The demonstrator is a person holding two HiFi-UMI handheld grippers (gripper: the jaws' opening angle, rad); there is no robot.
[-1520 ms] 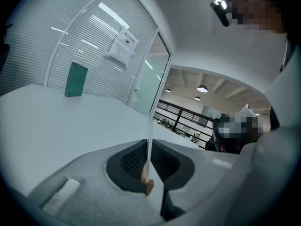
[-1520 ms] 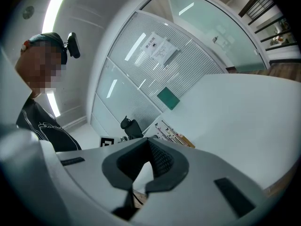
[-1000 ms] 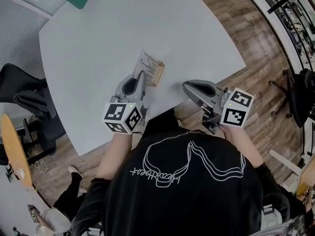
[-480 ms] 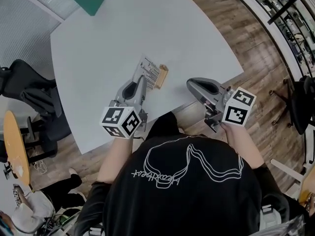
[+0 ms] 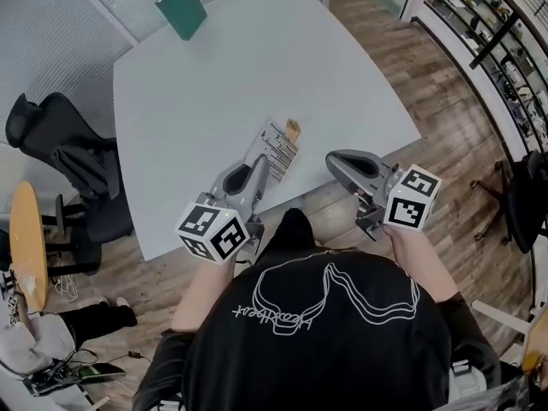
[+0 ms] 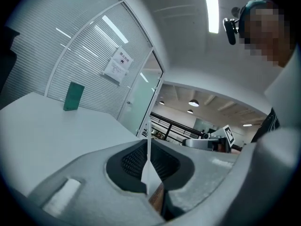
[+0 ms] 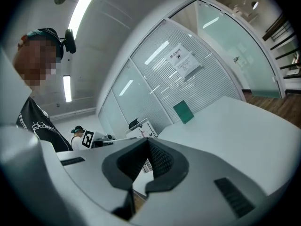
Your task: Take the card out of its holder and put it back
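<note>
Change since a second ago: our head view has swung, so the desk [image 5: 223, 67] and the green book [image 5: 181, 7] sit further right in it. The holder [image 5: 293, 130] now shows at the card's far corner, not along its right side. The left gripper has kept its place at the card's near end.
Left gripper [image 5: 258, 173]: we see its jaws closed on the card [image 5: 277, 148]. In the left gripper view the card stands edge-on as a thin white line between the black pads.
Right gripper [image 5: 333, 162]: we see its jaws closed with nothing between them. It sits just right of the card, apart from it, over the desk's near edge.
Card: it is printed and slanted, over the near part of the desk, close to the edge. We cannot tell whether it rests on the desk or is lifted.
Holder: it is a small wooden block touching the card's far corner. We cannot tell whether the card sits in its slot.
Green book: it lies at the desk's far corner, well apart from the card.
Surroundings: a black chair [image 5: 60, 139] stands left of the desk, and a wooden floor [image 5: 462, 127] lies to the right.
</note>
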